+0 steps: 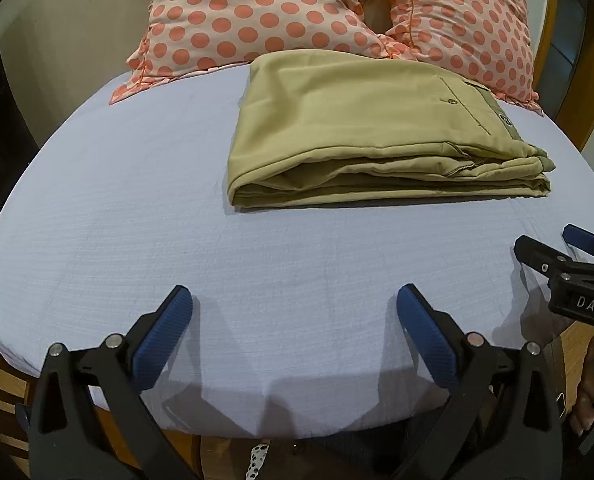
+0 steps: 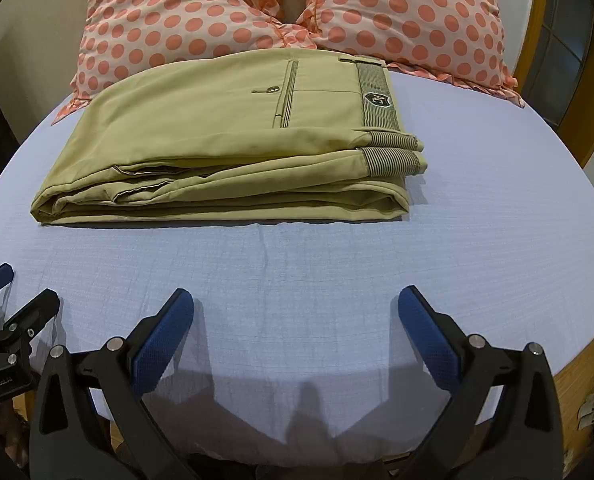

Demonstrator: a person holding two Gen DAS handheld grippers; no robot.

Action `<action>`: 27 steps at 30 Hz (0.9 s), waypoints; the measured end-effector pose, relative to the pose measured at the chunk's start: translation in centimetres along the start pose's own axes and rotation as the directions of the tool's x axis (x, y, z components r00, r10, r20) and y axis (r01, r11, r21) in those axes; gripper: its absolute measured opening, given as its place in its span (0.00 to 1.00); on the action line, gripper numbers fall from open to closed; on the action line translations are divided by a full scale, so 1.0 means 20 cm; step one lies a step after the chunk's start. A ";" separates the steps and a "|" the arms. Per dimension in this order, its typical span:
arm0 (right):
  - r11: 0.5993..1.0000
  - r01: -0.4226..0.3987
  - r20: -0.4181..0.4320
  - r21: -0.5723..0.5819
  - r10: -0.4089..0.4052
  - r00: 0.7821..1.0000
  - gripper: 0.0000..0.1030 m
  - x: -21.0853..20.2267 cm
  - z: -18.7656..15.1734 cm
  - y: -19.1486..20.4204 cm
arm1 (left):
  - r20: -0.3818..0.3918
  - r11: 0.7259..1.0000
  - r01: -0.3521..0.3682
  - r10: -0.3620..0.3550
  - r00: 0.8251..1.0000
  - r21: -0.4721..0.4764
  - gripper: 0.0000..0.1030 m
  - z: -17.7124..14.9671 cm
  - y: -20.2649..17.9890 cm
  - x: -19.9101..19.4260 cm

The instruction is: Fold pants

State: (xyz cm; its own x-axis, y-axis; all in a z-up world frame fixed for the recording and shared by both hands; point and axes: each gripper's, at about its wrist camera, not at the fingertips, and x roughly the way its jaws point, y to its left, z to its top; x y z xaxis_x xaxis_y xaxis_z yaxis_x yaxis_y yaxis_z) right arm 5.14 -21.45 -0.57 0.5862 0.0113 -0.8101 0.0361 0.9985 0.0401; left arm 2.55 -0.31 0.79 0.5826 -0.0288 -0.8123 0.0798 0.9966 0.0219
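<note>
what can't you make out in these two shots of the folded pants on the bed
- Underside and inner layers of the pants: both views, covered by the top fold.
- Tops of the pillows: cut off by the upper edge, both views.
- Right gripper in the left view: mostly cut off at the right edge.
- Waistband badge: too small in the left view.

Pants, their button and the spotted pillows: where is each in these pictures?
pants (image 2: 201, 128), right wrist view, on the flat top layer of the folded stack.
button (image 2: 273, 89), right wrist view, on its round metal face.
spotted pillows (image 1: 233, 20), left wrist view, on the left pillow's front.
</note>
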 end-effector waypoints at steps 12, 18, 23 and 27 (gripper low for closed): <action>1.000 -0.004 0.000 -0.007 0.004 1.000 0.99 0.00 0.00 0.00 | 0.000 1.000 0.000 0.000 1.000 -0.001 0.98 0.00 0.00 0.00; 1.000 -0.003 0.000 -0.006 0.003 1.000 0.99 0.00 0.00 0.00 | 0.000 1.000 0.000 0.000 1.000 0.000 0.98 0.00 0.00 0.00; 1.000 -0.003 0.001 -0.006 0.003 1.000 0.99 0.00 0.00 0.00 | 0.001 1.000 0.000 0.000 1.000 0.000 0.98 0.00 0.00 0.00; 1.000 -0.003 0.001 -0.006 0.003 1.000 0.99 0.00 0.00 0.00 | 0.000 1.000 0.002 -0.002 1.000 0.002 0.98 0.00 0.01 0.00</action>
State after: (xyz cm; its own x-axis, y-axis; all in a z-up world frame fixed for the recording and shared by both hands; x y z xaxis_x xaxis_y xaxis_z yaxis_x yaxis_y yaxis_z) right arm 5.19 -21.39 -0.51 0.5873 0.0142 -0.8093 0.0297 0.9988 0.0391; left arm 2.59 -0.20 0.83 0.5827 -0.0304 -0.8121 0.0823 0.9964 0.0217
